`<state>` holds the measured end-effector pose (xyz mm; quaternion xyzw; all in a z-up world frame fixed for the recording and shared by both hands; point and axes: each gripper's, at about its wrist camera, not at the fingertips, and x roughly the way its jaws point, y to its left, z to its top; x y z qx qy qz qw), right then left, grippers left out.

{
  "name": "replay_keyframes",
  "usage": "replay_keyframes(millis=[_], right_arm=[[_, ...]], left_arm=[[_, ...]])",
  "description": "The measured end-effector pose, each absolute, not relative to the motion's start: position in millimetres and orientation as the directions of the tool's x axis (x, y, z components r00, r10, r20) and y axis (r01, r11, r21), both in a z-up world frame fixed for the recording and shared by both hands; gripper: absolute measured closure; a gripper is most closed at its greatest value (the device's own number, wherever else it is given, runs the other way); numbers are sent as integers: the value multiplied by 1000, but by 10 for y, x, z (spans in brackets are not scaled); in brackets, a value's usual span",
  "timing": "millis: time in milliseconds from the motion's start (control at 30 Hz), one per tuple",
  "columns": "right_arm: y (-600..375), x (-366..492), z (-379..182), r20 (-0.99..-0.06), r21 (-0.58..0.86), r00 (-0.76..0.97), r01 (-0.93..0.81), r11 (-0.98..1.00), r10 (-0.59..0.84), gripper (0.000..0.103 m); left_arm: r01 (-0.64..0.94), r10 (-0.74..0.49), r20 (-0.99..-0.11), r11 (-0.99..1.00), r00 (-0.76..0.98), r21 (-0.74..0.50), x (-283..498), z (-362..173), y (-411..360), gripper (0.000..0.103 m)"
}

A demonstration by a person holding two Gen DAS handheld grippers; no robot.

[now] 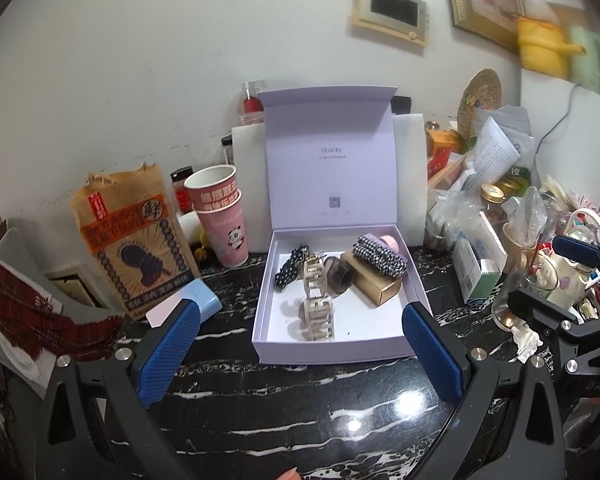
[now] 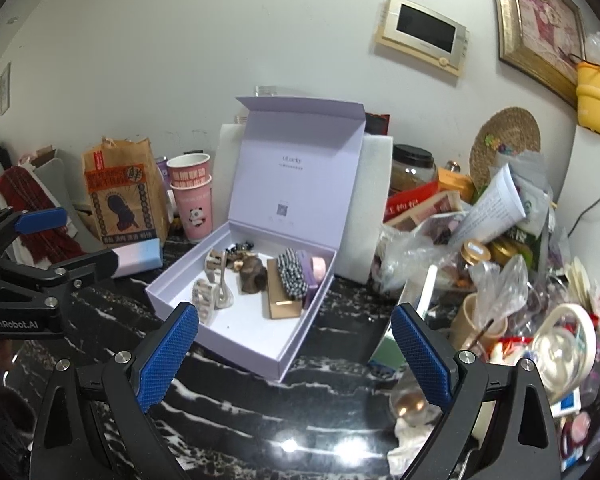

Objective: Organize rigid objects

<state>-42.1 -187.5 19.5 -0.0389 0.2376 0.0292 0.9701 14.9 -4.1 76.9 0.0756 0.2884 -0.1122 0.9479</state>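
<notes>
Jaws of both grippers gape over the rectangular lilac cardboard box (image 1: 336, 350)

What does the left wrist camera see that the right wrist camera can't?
Only the left wrist view shows the red-labelled bottle behind the lid, and the right claw from the side. Only the right wrist view shows the dark-lidded glass jar, and the left claw from the side. Both show the open lilac box of hair clips, the stacked pink cups and the brown paper bag.
</notes>
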Motion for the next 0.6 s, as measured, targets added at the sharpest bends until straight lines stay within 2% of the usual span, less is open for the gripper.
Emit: replay_keyframes(millis=[600], right_arm=[[-1776, -417, -49, -526, -65, 850, -59, 996, 16, 5]], left_arm=[[196, -127, -618, 980, 776, 44, 170, 494, 83, 0]])
